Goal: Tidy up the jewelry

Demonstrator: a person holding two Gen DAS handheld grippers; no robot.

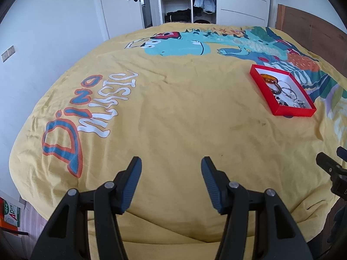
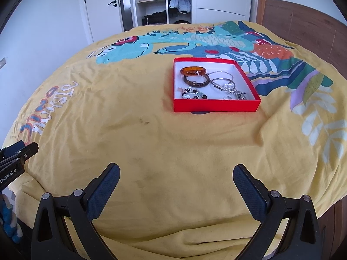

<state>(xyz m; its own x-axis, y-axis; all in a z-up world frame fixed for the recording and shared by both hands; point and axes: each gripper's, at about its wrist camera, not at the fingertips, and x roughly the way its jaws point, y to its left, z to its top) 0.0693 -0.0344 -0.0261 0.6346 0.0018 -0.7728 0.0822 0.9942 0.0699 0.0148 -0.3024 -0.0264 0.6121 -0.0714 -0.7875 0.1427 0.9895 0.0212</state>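
Observation:
A shallow red box (image 2: pixel 216 105) with a white inside lies on the yellow bedspread (image 2: pixel 164 143). It holds an amber bangle (image 2: pixel 193 70), a dark brown bangle (image 2: pixel 197 80), silver bangles and rings (image 2: pixel 223 83) and a beaded piece (image 2: pixel 194 93). My right gripper (image 2: pixel 176 170) hovers open over the near part of the bed, well short of the box. My left gripper (image 1: pixel 171 162) is open too, with nothing between its fingers; the red box (image 1: pixel 292 110) lies far to its right. The amber bangle (image 1: pixel 269 78) shows there as well.
The bedspread carries a dinosaur print (image 2: pixel 134 49) and lettering (image 1: pixel 91 108). A wooden headboard (image 2: pixel 303 23) stands at the right. Behind the bed are a white door (image 1: pixel 121 2) and an open wardrobe (image 1: pixel 180 0). The other gripper shows at the frame edges (image 1: pixel 331 169) (image 2: pixel 15 158).

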